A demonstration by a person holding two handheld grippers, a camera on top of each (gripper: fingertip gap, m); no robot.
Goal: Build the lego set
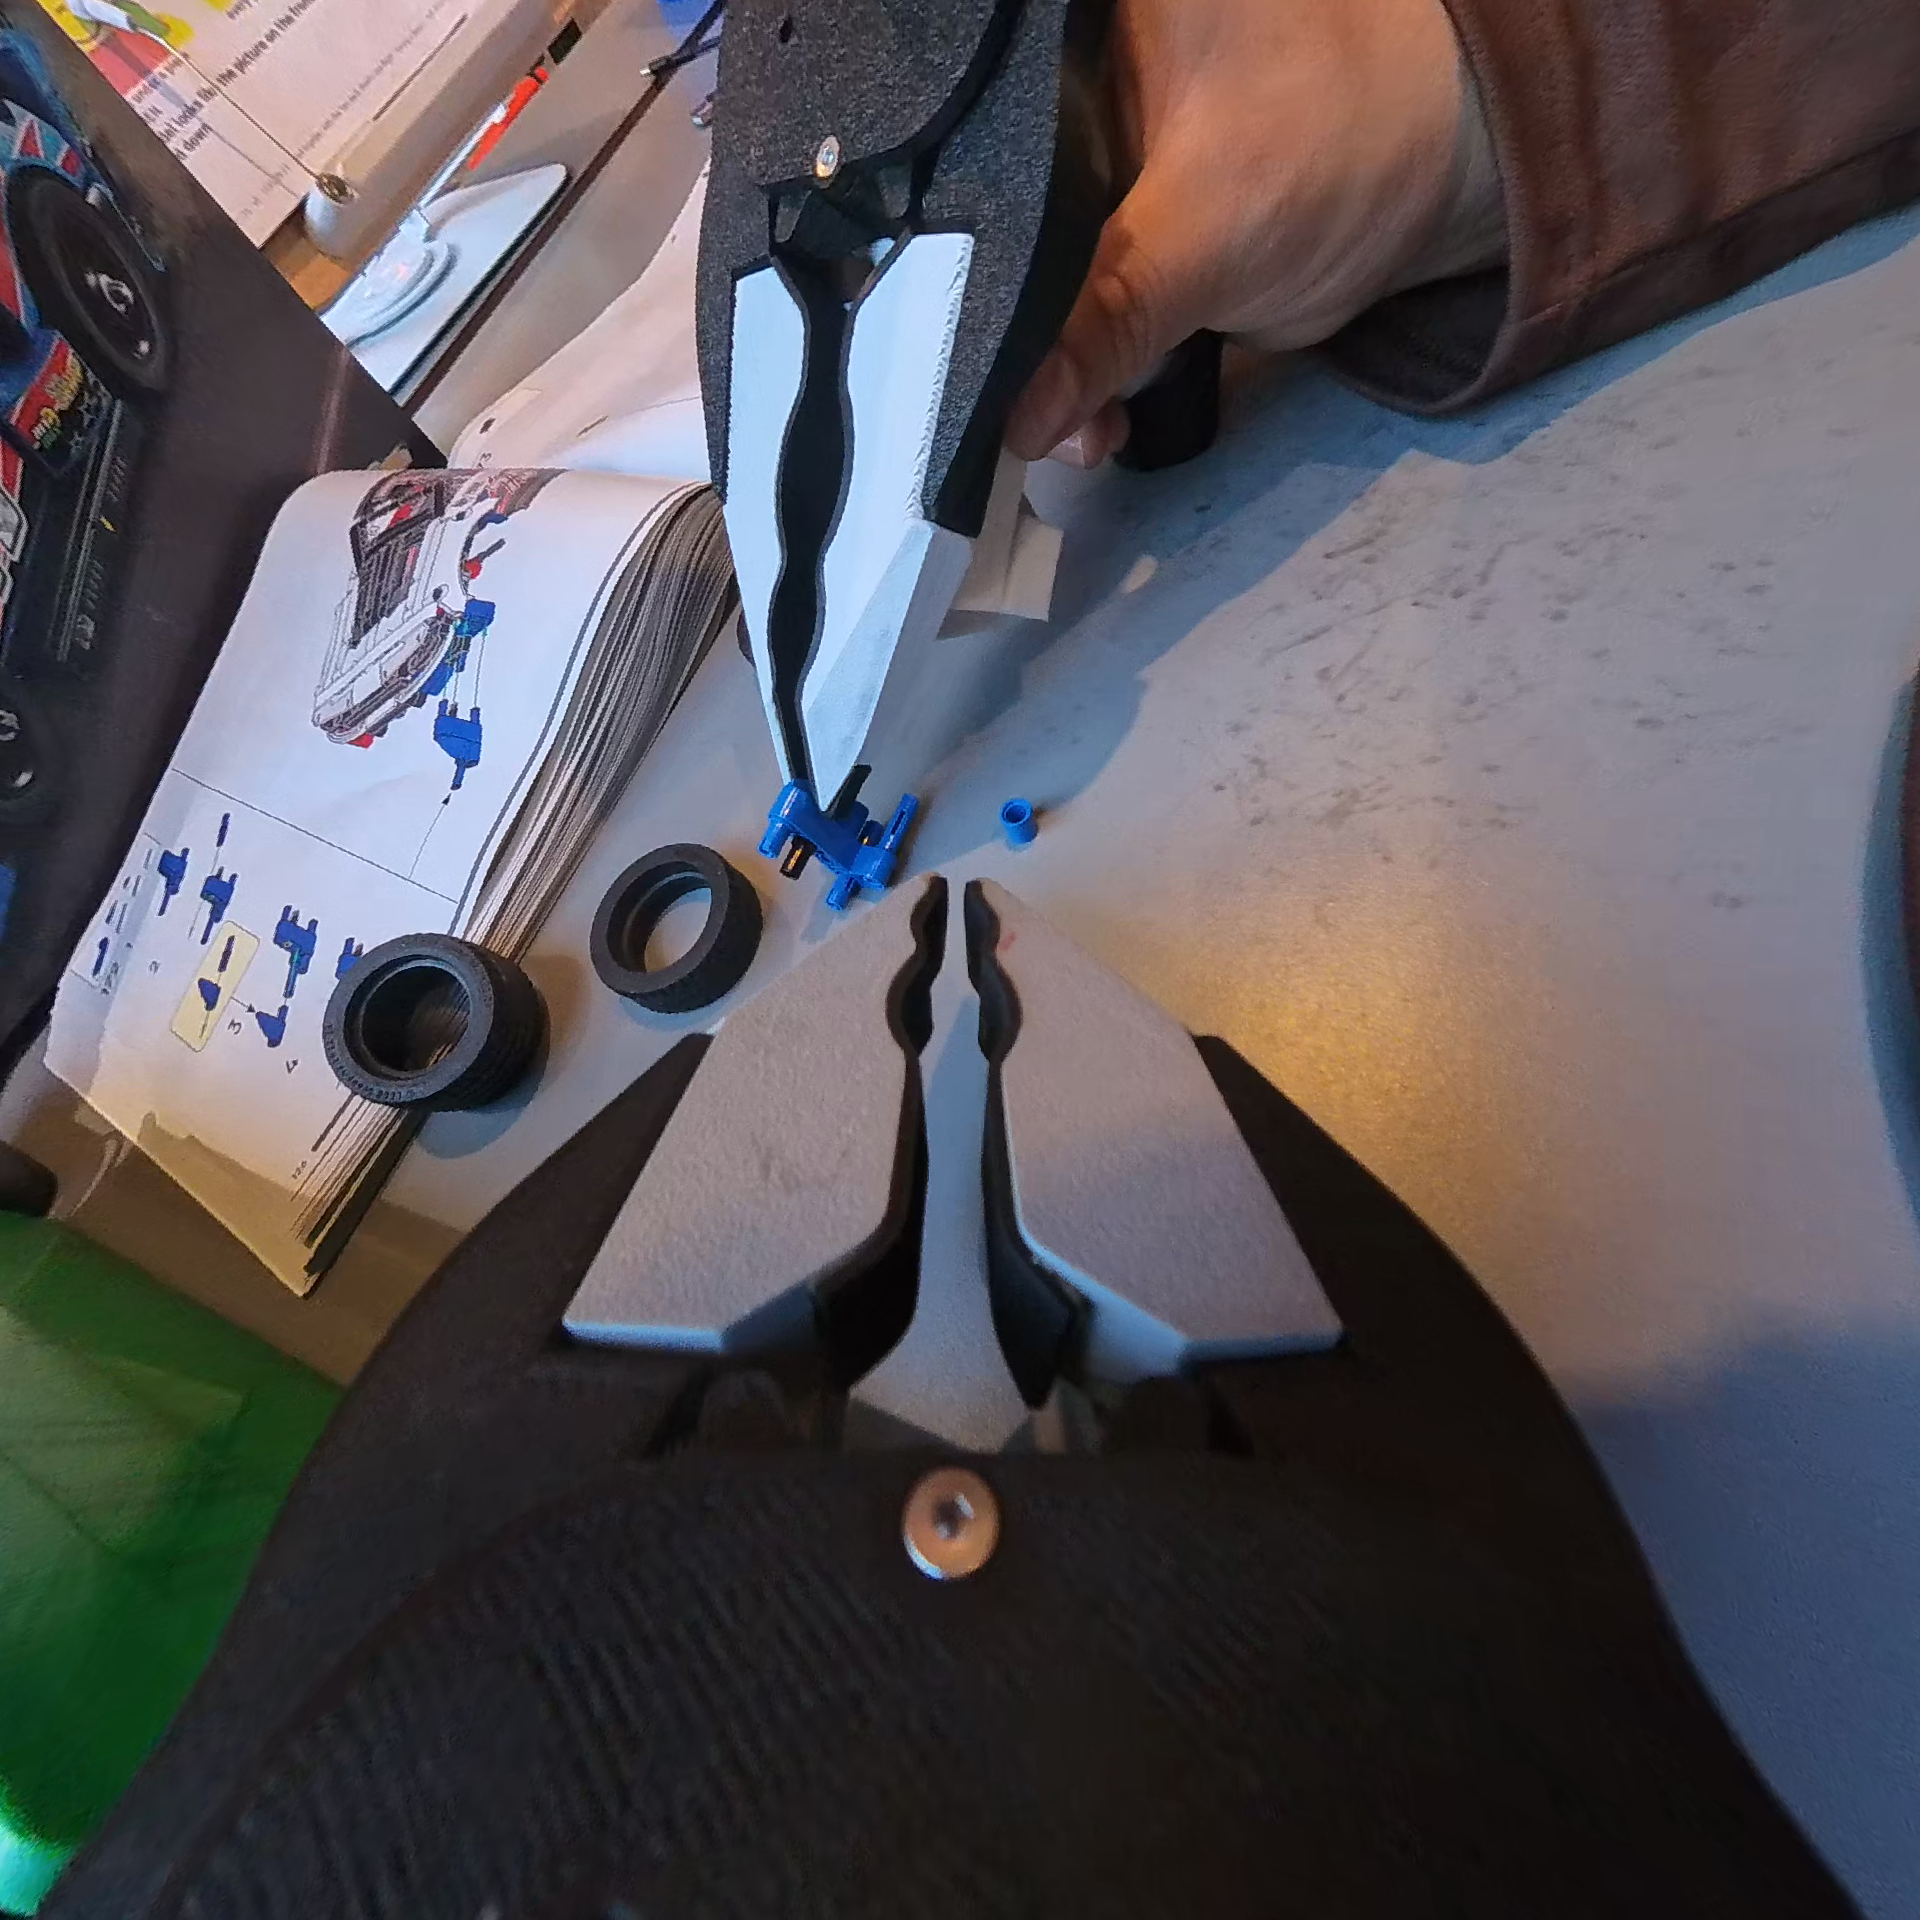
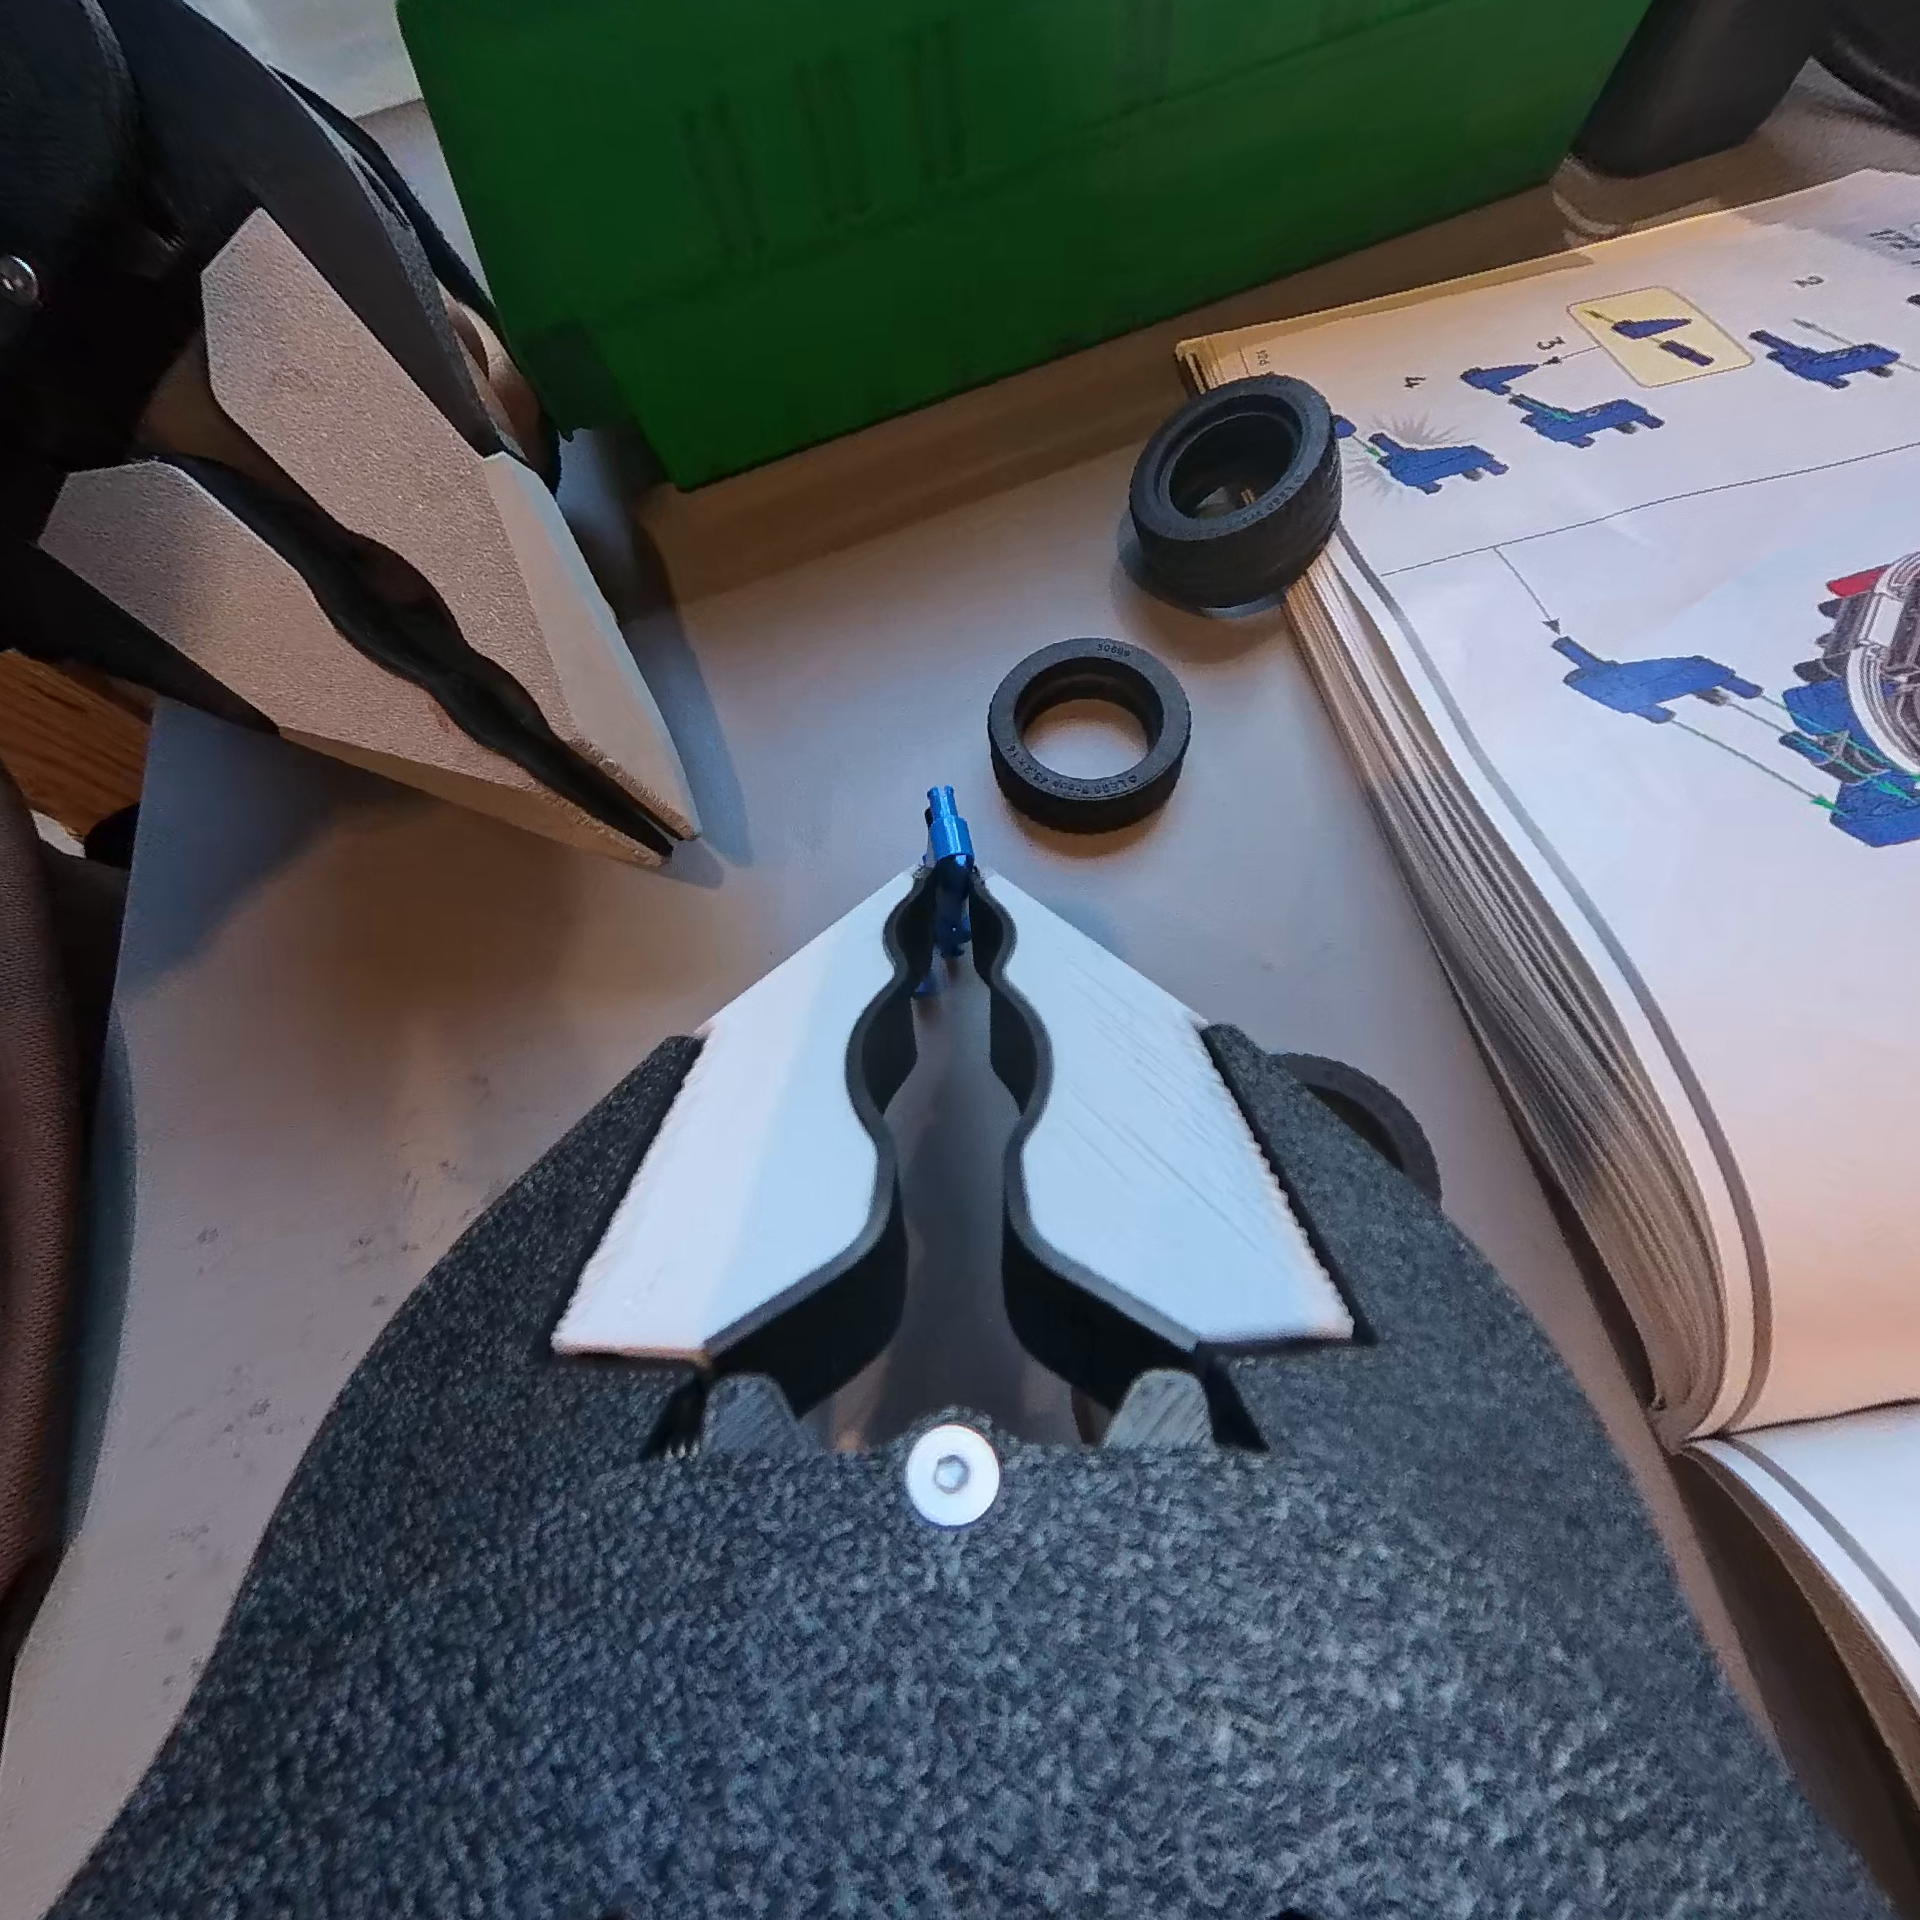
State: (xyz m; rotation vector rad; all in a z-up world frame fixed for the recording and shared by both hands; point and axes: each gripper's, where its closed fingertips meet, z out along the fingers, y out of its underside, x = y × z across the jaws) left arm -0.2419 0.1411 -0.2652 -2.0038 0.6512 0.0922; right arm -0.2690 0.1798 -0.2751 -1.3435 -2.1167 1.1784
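Grey tabletop [image 1: 1455,727] carries the work, with the open instruction booklet [image 1: 343,748] to the left and two black tyres [image 1: 675,928] beside it; my right gripper [image 1: 821,805] pinches the blue lego assembly [image 1: 836,840] at its tips, resting it on the table; my left gripper [image 1: 954,894] is nearly closed and empty, just near of that assembly; a small blue bush [image 1: 1019,824] lies just right. I judge the bush comes next; I should hold the assembly steady and approach squarely.
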